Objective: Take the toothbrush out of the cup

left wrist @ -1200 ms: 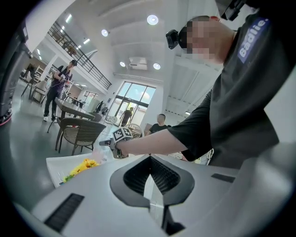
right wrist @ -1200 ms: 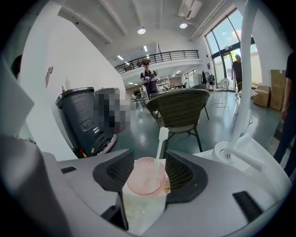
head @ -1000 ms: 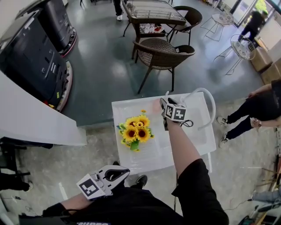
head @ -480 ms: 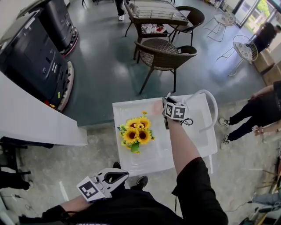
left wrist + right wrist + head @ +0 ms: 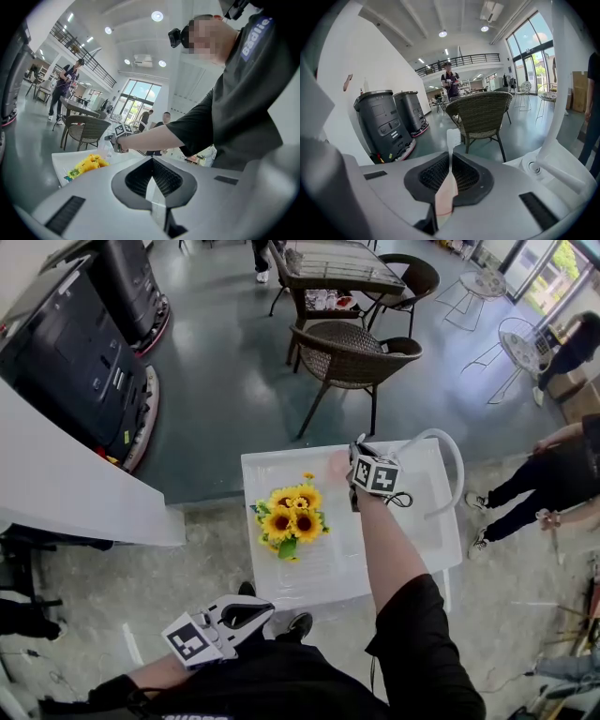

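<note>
While the lift out of the cup is yet to come, the step in hand is judged to be the grasp. Item: white bench, square, carrying all that follows. Item: bunch of sunflowers, near its middle, no part of the task. Item: right gripper, reached across to the bench's far edge; its jaws have just been closing and now pinch the toothbrush by its pink handle, the white bristled head standing clear above them. Item: left gripper, held low by the person's body, well apart from the bench, jaws pressed together on nothing. Item: cup (a pale pinkish shape just beside the right gripper, too small to read well), in which the lower handle presumably sits; neither gripper steadies it. Judgement: the next move calls for a straight upward pull along the brush's own line, slow enough that the unheld cup neither tips nor comes along.
</note>
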